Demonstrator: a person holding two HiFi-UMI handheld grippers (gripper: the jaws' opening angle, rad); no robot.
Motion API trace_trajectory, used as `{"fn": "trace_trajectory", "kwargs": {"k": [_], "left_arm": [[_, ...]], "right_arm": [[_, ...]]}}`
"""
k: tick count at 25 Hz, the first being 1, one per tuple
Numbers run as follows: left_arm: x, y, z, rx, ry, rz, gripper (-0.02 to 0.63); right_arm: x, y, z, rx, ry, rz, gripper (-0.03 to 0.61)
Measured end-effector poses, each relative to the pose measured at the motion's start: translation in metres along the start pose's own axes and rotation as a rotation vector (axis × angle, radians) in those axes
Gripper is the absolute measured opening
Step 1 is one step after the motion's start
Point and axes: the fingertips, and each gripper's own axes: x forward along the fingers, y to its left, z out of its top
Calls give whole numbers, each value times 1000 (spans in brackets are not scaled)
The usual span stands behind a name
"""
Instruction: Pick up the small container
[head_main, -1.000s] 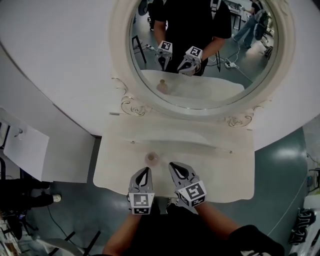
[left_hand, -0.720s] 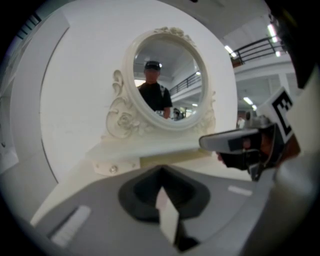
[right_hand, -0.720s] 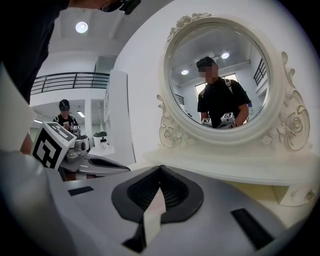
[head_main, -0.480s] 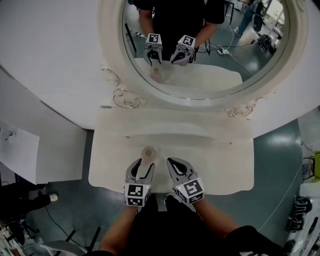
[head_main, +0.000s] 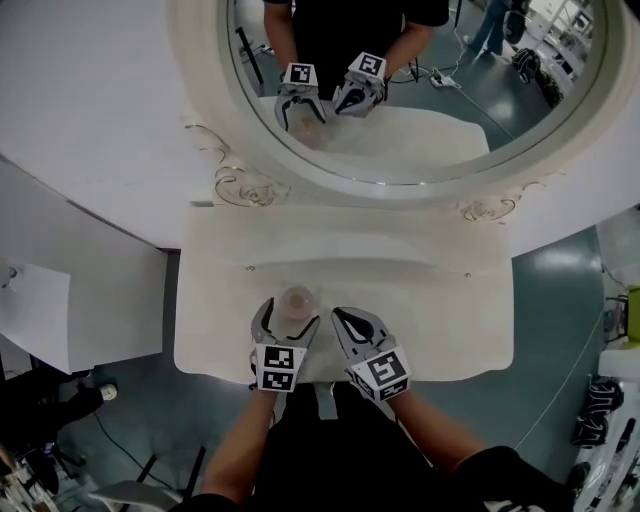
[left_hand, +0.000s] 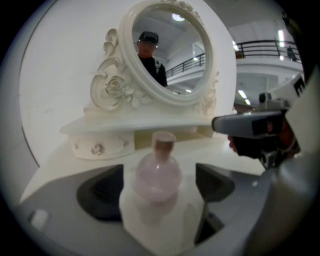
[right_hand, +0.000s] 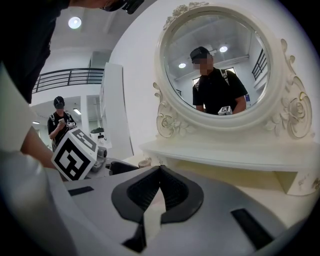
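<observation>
The small container is a round pinkish glass bottle (head_main: 297, 300) with a pale cap, upright on the white dressing table (head_main: 440, 320) near its front edge. My left gripper (head_main: 290, 313) reaches round it. Its jaws are opening, with the bottle (left_hand: 159, 175) between the two dark pads (left_hand: 102, 192) and a gap on each side, so nothing presses on it. My right gripper (head_main: 340, 318) sits just right of the bottle, shut with its tips together (right_hand: 159, 169) and nothing in them.
An oval mirror (head_main: 420, 90) in an ornate white frame stands at the back of the table, above a raised shelf (head_main: 350, 262) with a small drawer (left_hand: 100, 147). A white panel (head_main: 35, 310) stands at the left. Beyond the table edges is green floor (head_main: 570, 300).
My left gripper has moved forward to the bottle, and its jaws have gone from shut to wide apart around it. The right gripper has stayed shut beside it.
</observation>
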Motion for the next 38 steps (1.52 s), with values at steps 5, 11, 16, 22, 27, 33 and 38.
{"fn": "trace_trajectory", "kwargs": {"k": [5, 11, 16, 22, 27, 33, 38], "left_arm": [[23, 5, -7, 51, 57, -6, 446], [42, 6, -9, 58, 96, -2, 443], [53, 8, -14, 61, 136, 8, 442], [58, 7, -17, 74, 162, 8, 439], [58, 6, -17, 87, 165, -5, 410], [55, 6, -16, 93, 144, 8, 407], [50, 6, -12, 96, 109, 10, 407]], "right_arm": [[7, -8, -4, 13, 6, -12, 5], [7, -20, -11, 31, 16, -31, 5], [6, -28, -12, 42, 16, -44, 5], [8, -35, -12, 51, 10, -52, 5], [8, -32, -12, 60, 10, -50, 5], [2, -31, -11, 60, 4, -59, 5], [-4, -30, -12, 54, 4, -71, 5]]}}
